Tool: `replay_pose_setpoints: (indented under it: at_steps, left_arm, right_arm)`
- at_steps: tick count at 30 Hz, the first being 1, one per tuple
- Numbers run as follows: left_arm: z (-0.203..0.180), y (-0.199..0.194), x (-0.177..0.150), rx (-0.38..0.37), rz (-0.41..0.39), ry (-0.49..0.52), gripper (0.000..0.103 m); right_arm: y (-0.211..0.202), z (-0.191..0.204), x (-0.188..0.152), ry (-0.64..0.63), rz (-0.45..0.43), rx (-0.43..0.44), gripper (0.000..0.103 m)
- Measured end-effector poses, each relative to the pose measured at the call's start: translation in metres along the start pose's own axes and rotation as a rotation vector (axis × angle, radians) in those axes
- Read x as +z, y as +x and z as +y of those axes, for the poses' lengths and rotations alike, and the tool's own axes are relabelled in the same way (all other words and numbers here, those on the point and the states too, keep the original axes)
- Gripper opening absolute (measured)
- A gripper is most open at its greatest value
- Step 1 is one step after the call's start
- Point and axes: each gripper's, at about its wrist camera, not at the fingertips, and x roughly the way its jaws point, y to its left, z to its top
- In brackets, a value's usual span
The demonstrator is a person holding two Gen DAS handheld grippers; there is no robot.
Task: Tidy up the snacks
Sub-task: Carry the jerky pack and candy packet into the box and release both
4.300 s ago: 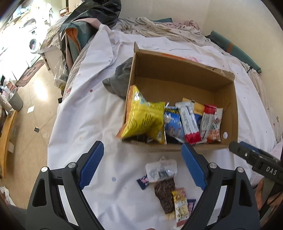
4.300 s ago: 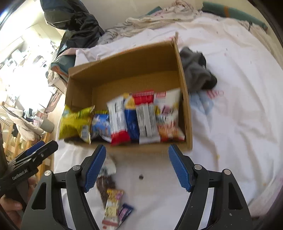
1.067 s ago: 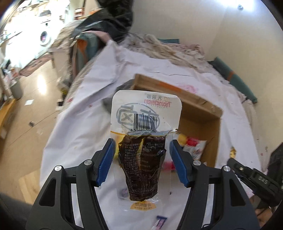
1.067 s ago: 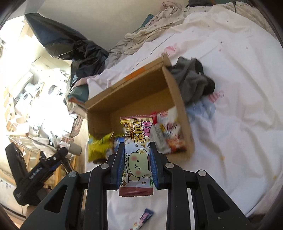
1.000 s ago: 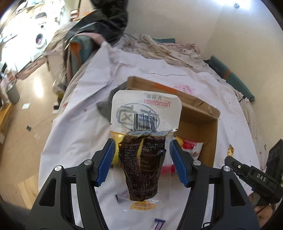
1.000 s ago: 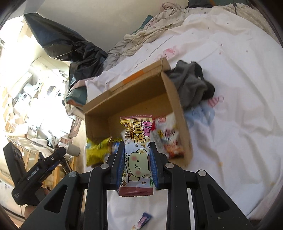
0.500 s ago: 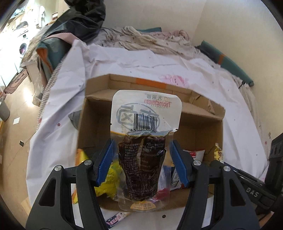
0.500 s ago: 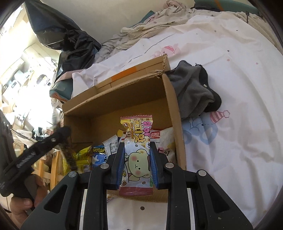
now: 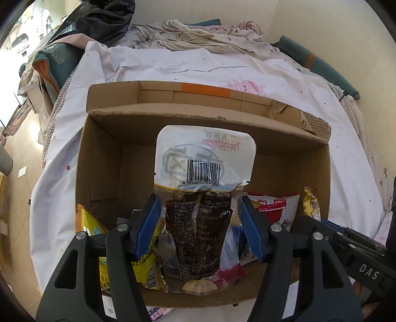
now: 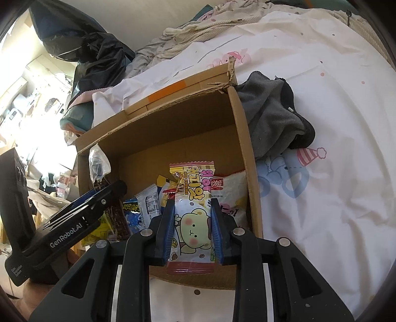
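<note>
An open cardboard box (image 9: 104,158) stands on a white sheet and holds several snack packs along its near side. My left gripper (image 9: 199,210) is shut on a clear pouch of dark snack (image 9: 199,230) with a barcode, held upright over the box. My right gripper (image 10: 191,218) is shut on a yellow bear-print snack pack (image 10: 191,223), held over the box's (image 10: 243,138) right near corner. The left gripper also shows in the right wrist view (image 10: 99,200), inside the box's left part.
A grey cloth (image 10: 269,116) lies against the box's right wall. A small purple pack (image 9: 157,315) lies on the sheet in front of the box. Crumpled bedding (image 9: 198,32) and a black bag (image 9: 99,19) lie behind it.
Both grippers picked a snack from the sheet, closed on it, and moved forward over the box. In the last half second both came lower and nearer the box.
</note>
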Motion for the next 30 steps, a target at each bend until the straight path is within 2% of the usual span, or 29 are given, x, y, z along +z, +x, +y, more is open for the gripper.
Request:
replay_pose_setpoints:
  at_steps: [3, 7, 8, 10, 11, 12, 14, 15, 24, 30]
  left_arm:
    - [-0.001, 0.004, -0.002, -0.001, 0.017, 0.003, 0.061]
    - [-0.003, 0.006, -0.004, -0.006, 0.033, 0.013, 0.061]
    - [-0.003, 0.007, -0.004, -0.007, 0.038, 0.014, 0.061]
    - [-0.003, 0.007, -0.004, -0.005, 0.049, 0.017, 0.061]
    - [-0.003, 0.006, -0.004, -0.007, 0.052, 0.017, 0.063]
    - [-0.003, 0.005, -0.004, -0.011, 0.052, 0.017, 0.070]
    - [-0.003, 0.000, -0.004, -0.012, 0.037, 0.017, 0.081]
    - [-0.003, -0.004, -0.004, -0.010, 0.025, 0.017, 0.084]
    - [0.005, -0.026, -0.005, 0.013, 0.005, 0.020, 0.085]
    - [0.024, -0.045, -0.021, 0.023, 0.010, 0.013, 0.085]
  right_arm:
    - [0.001, 0.001, -0.001, -0.015, 0.001, -0.038, 0.031]
    - [0.003, 0.000, -0.002, -0.004, 0.014, -0.029, 0.032]
    - [0.003, 0.000, -0.002, -0.003, 0.014, -0.028, 0.034]
    - [0.001, 0.000, -0.001, 0.005, 0.008, -0.013, 0.048]
    - [0.000, 0.000, -0.001, 0.009, 0.001, -0.007, 0.066]
    - [-0.002, 0.000, -0.001, 0.014, -0.011, -0.001, 0.073]
    - [-0.007, 0.000, 0.000, 0.015, -0.034, 0.009, 0.074]
    - [-0.009, 0.001, 0.001, 0.013, -0.039, 0.012, 0.074]
    - [-0.012, -0.003, 0.001, 0.039, -0.045, 0.030, 0.074]
    - [-0.019, -0.005, -0.004, 0.055, -0.047, 0.039, 0.074]
